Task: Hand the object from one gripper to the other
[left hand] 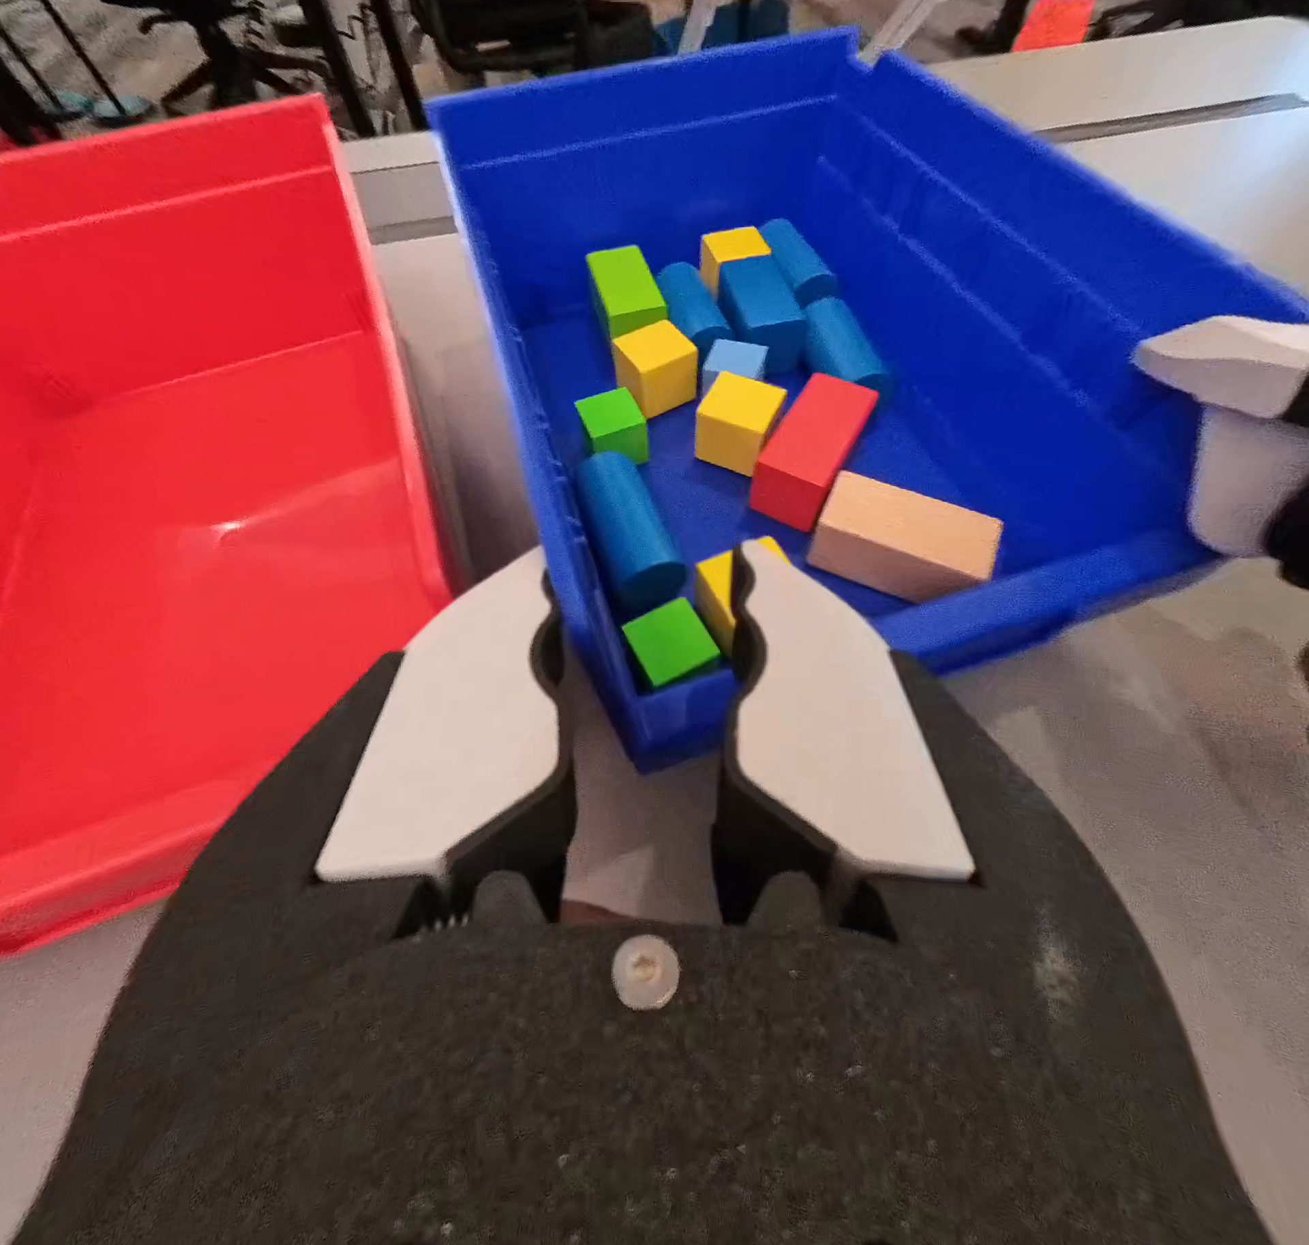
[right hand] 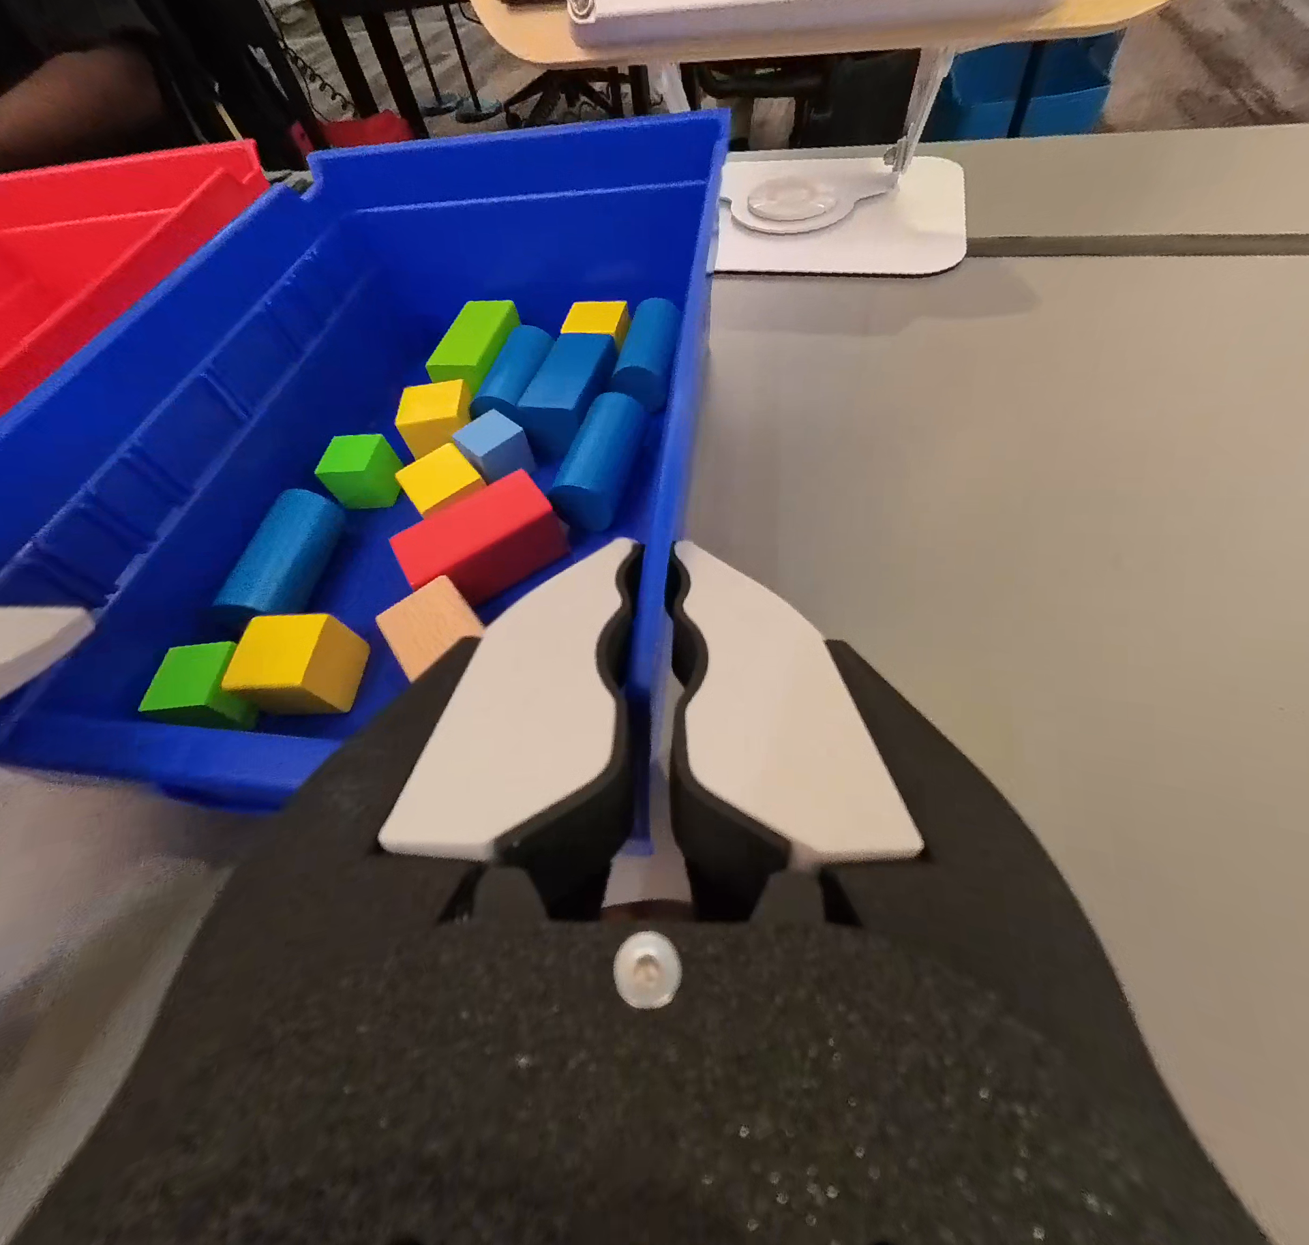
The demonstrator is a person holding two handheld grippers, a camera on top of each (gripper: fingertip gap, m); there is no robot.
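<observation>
Left gripper [left hand: 641, 566]: jaws spread, empty, over blue bin's [left hand: 992, 233] near corner.
Right gripper [right hand: 655, 549]: jaws nearly together, empty, straddling bin's right wall.
Blocks [right hand: 482, 538]: all in bin.
Red bin [left hand: 177, 432]: left, on bench [right hand: 1027, 502].

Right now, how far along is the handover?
Nothing looks done: both claws are empty, and the red bin holds nothing visible. In hand: the left claw hovers open by the blue bin; the right claw, nearly closed, straddles its wall. Left: picking a block, passing it.
</observation>
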